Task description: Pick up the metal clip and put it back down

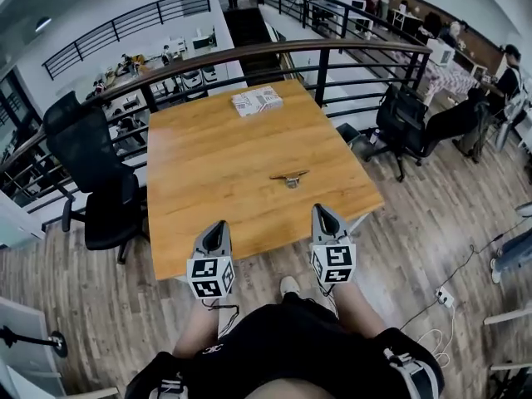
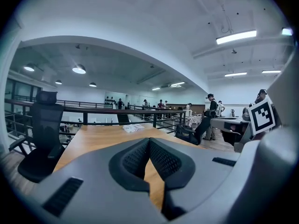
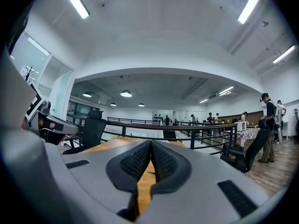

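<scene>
Mezzanine office, black railing (image 1: 249,56) behind a square wooden bench (image 1: 208,156) with a smooth, light grain finish. Metal clip (image 1: 290,176) lies flat on the bench, right of centre and well clear of the edges. It is small, thin and shiny, with its long axis running roughly left-right across the person's view, slightly tilted. Right gripper (image 1: 319,209) hangs over the near bench edge. The clip is ahead of it and a little to its left, near but not touching. Left gripper (image 1: 219,224) is also at the near edge, farther from the clip, so the right one looks like the better pick. Right gripper view shows the ribbed dark pads pressed together at the tips with nothing between them, so it is clenched and empty. Left gripper view shows the same: pads meet at the tips, only bare wood behind. Judgement: pick not begun; the right jaws need to part, then reach forward and straddle the clip across its narrow width. Paper stack (image 1: 257,100) sits at the far edge and a black chair (image 1: 91,173) to the left, both out of the way.
</scene>
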